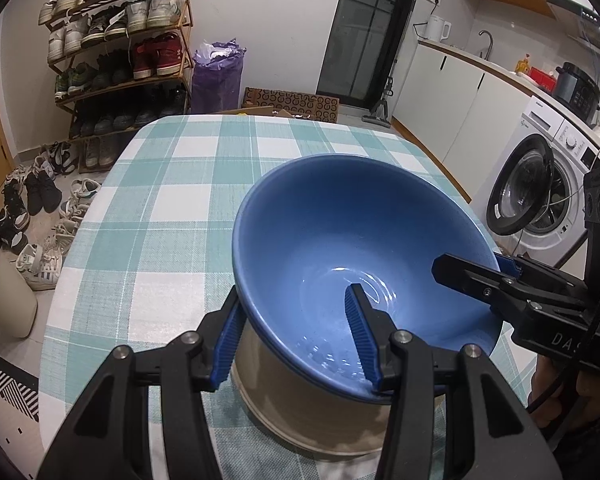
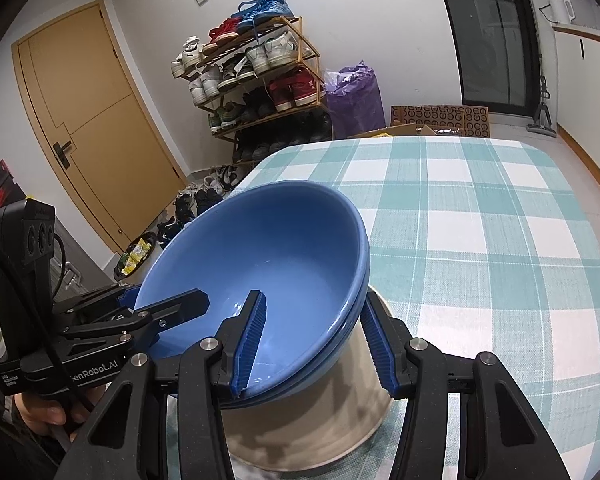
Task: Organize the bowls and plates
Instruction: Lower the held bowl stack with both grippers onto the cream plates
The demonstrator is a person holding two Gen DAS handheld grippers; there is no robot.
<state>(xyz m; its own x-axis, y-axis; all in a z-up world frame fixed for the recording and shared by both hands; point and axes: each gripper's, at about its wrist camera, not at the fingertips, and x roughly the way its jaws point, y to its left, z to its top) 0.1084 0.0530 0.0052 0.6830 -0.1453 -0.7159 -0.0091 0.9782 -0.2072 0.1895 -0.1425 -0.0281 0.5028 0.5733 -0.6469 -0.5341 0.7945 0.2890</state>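
A glossy, round blue ceramic bowl [image 1: 340, 248], seemingly two nested, sits over a smooth cream cylindrical vessel [image 1: 300, 412] on the woven teal-and-white checked tablecloth [image 1: 160, 208]. The left gripper [image 1: 296, 340] and right gripper [image 2: 312, 340] each straddle its rim on opposite sides, one ribbed blue pad inside, one outside; whether the pads press, I cannot tell. The left gripper's body reads "enRobot.AI".

Left tool [image 1: 298, 332] straddles blue bowl [image 1: 340, 248] rim; right tool [image 1: 470, 270] grips opposite rim.
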